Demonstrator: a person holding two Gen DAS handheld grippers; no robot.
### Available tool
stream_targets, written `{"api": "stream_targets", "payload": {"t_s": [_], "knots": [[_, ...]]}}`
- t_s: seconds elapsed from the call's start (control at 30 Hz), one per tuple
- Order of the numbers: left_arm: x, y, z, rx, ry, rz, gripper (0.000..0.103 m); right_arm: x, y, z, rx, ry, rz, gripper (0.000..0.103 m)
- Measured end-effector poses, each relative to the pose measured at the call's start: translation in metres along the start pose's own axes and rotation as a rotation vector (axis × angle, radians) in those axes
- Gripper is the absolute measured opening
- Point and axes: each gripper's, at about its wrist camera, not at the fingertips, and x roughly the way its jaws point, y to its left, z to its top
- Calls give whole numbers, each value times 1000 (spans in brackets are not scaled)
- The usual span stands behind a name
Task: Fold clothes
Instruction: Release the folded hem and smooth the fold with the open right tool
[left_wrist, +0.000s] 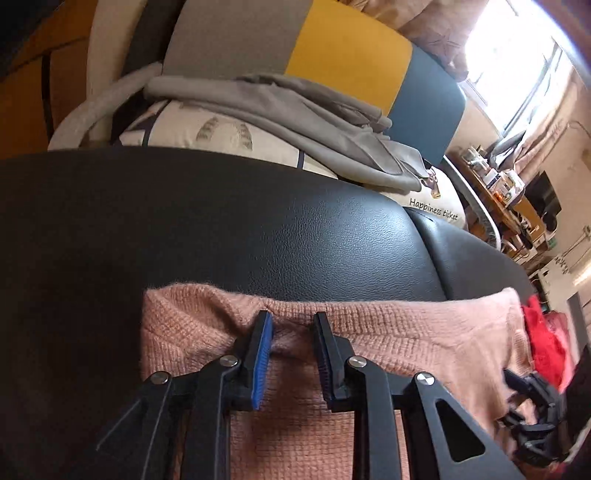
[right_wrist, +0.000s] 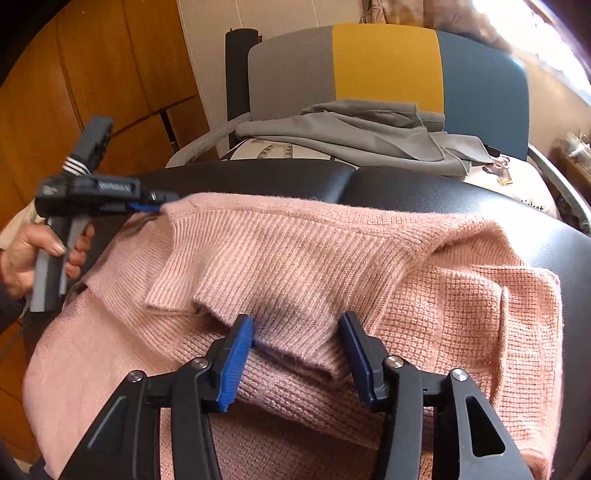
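Your pink sweater (right_wrist: 295, 266) lies on the black leather seat (left_wrist: 258, 221); its near edge runs out of frame at the bottom of both views, so the full outline can't be read.

Counts: one pink sweater, one grey garment (right_wrist: 354, 136), one red fabric item (left_wrist: 543, 343), two grippers.

Your left gripper (left_wrist: 291, 332) has its jaws parted, tips at the sweater's far edge with a small bunch of knit between them; neither pad presses it. In the right wrist view the same left gripper (right_wrist: 147, 206) sits at the far-left corner of the sweater, blurred, with your left hand (right_wrist: 33, 254) on the handle.

Your right gripper (right_wrist: 295, 332) has its jaws wide apart, straddling a folded ridge of the ribbed layer. In the left wrist view the right gripper (left_wrist: 532, 413) is cut off at the frame edge.

Only the left view shows the red fabric, at the sweater's right end. Only the right view shows the ribbed section folded over the body. The grey garment rests on a printed cushion (left_wrist: 221, 129) on the chair (right_wrist: 388, 62) beyond the seat.
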Motion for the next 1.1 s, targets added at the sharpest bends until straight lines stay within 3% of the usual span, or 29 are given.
{"api": "stream_targets", "payload": {"t_s": [0.1,0.23,0.33,0.47,0.57,0.67,0.73,0.83,0.87,0.93,1.03,1.1], "knots": [[-2,-7,0,33,-8,41,24,0,3,0,-9,1,-3,54],[-23,-8,7,-26,-43,57,24,-3,-3,2,32,10,57,60],[-59,-9,-2,-53,-145,4,25,-14,-18,15,124,26,131,60],[-96,-6,-38,-102,-191,-82,27,-30,-44,50,162,-37,139,61],[-106,-10,-69,-99,-174,-106,27,-16,-71,75,196,-30,102,61],[-107,-16,-96,-60,-130,-82,28,15,-100,83,274,72,64,61],[-105,-21,-111,-32,-93,-60,28,35,-115,71,323,156,26,61],[-86,-17,-133,-2,-22,6,27,33,-117,55,306,86,24,61],[-91,-17,-137,12,-67,-9,29,32,-114,53,303,72,14,61],[-94,-15,-136,-7,-60,-16,29,30,-110,53,306,59,-5,61],[-108,-17,-139,11,-63,61,29,12,-103,55,342,55,-31,62],[-129,-19,-149,32,-96,57,29,-17,-96,51,354,7,-8,73]]}}
